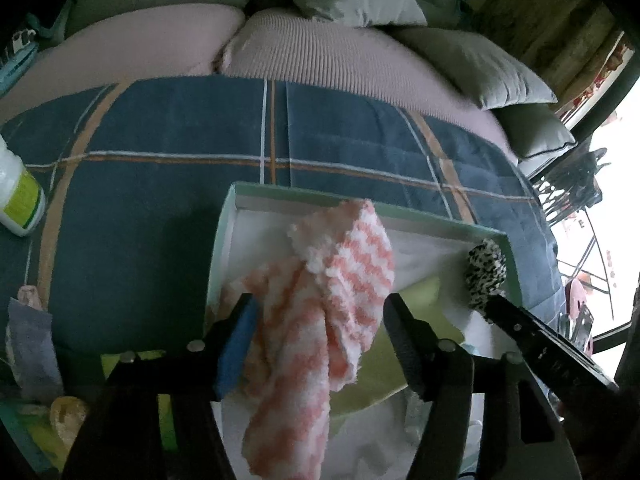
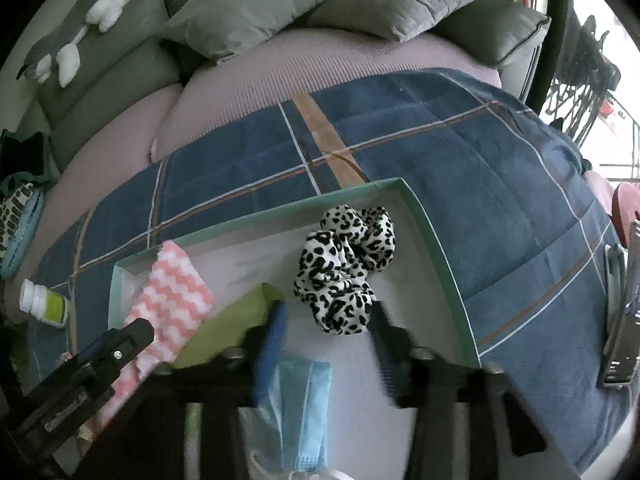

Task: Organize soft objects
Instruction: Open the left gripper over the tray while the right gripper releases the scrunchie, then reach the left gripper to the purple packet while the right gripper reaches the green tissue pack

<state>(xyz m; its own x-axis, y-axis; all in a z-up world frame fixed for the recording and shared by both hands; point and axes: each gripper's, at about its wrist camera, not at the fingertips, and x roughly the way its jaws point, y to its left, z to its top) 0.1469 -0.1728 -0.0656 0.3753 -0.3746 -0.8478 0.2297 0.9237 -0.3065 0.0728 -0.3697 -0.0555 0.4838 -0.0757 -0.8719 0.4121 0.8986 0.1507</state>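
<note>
Surface: we see a blue plaid blanket point(image 2: 460, 168) with orange and pale stripes, spread over a pink ribbed cover point(image 2: 240, 92) on a sofa.
Room: grey-green cushions point(image 2: 396, 0) line the sofa's back edge; a grey and white plush toy point(image 2: 76, 28) lies on the backrest toward its left end. Bright daylight and a dark metal railing point(image 2: 580, 80) show past the right end.
Box: a shallow box point(image 2: 440, 248) with a green rim and white inside sits on the blanket, near its front edge.
Pink sock: a fuzzy pink-and-white striped sock point(image 1: 320, 288) lies in the box's left part, draped toward the front.
Scrunchie: a black-and-white spotted scrunchie point(image 2: 344, 268) rests in the box toward its far right corner.
Green cloth: a yellow-green cloth point(image 2: 228, 324) lies in the box between the sock and the scrunchie.
Mask: a light blue face mask point(image 2: 304, 408) lies at the box's front edge.
Bottle: a white bottle with a green label point(image 2: 44, 300) lies on the blanket, left of the box.
Left gripper: we find the left gripper point(image 1: 320, 320) with jaws apart, either side of the sock, pads not pressing it.
Right gripper: the right gripper point(image 2: 328, 320) stands with jaws spread just in front of the scrunchie, holding nothing.
</note>
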